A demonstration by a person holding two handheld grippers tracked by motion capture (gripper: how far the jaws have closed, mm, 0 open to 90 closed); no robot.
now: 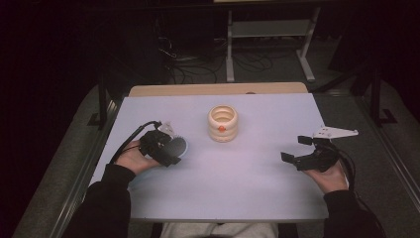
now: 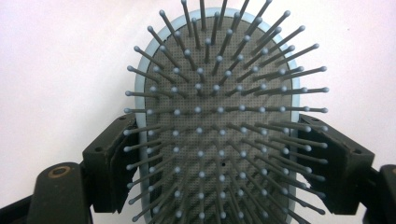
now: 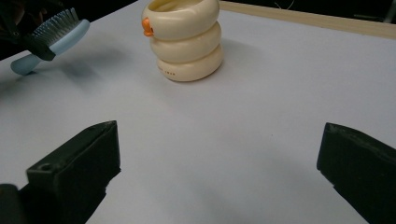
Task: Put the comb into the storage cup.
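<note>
The left gripper [image 1: 166, 148] is clamped on a pale blue oval plastic hairbrush [image 2: 215, 126] with grey ball-tipped bristles, one black jaw pressing each side of its head, at the left of the white table [image 1: 247, 183]. The right gripper [image 1: 297, 148] stands with its jaws spread wide and nothing between them, at the table's right. Between them, farther back, stands a cream ribbed ring-stacked cup [image 1: 222, 123] with an orange spot.

Small dark print low on the cream ringed holder [image 3: 187, 39], too tiny to read.
</note>
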